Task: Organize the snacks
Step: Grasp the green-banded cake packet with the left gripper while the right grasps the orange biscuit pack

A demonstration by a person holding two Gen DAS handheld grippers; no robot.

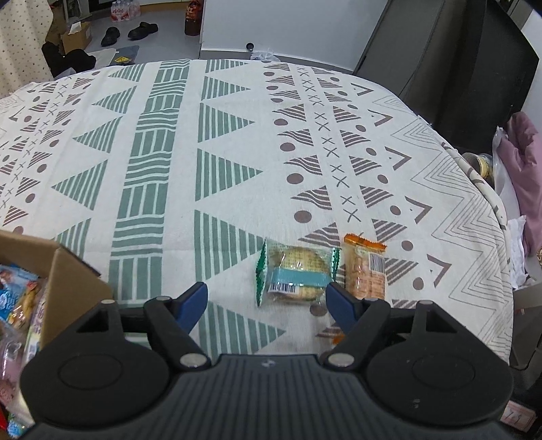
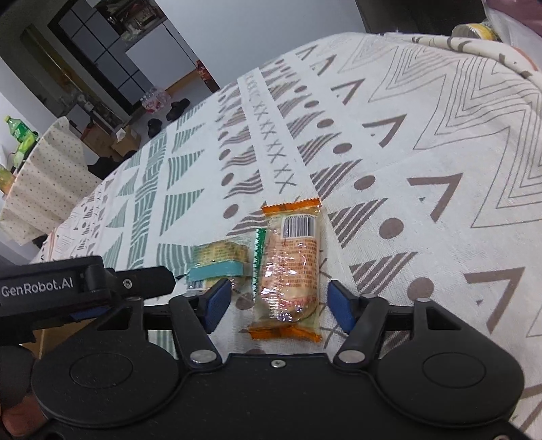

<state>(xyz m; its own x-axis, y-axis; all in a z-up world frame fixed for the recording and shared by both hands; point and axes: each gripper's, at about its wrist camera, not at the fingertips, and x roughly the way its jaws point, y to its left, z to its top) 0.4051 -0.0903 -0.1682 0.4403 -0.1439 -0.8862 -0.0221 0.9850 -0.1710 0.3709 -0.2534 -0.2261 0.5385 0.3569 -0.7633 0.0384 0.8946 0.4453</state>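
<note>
Two wrapped snacks lie side by side on the patterned tablecloth point(image 1: 237, 142). The green-edged cracker pack point(image 1: 296, 272) sits just ahead of my left gripper point(image 1: 267, 301), whose blue pads stand open; its right pad is near the pack's right end. The orange-wrapped snack point(image 1: 366, 270) lies to its right. In the right wrist view the orange-wrapped snack point(image 2: 291, 267) lies between the open blue pads of my right gripper point(image 2: 281, 303), untouched. The green-edged pack point(image 2: 220, 262) is to its left, with the left gripper's body point(image 2: 81, 284) beside it.
An open cardboard box point(image 1: 71, 277) holding several snack packs stands at the table's near left. A dark cabinet point(image 1: 450, 61) and pink bags point(image 1: 521, 169) lie beyond the table's right edge. Shoes point(image 1: 128, 32) and boxes are on the far floor.
</note>
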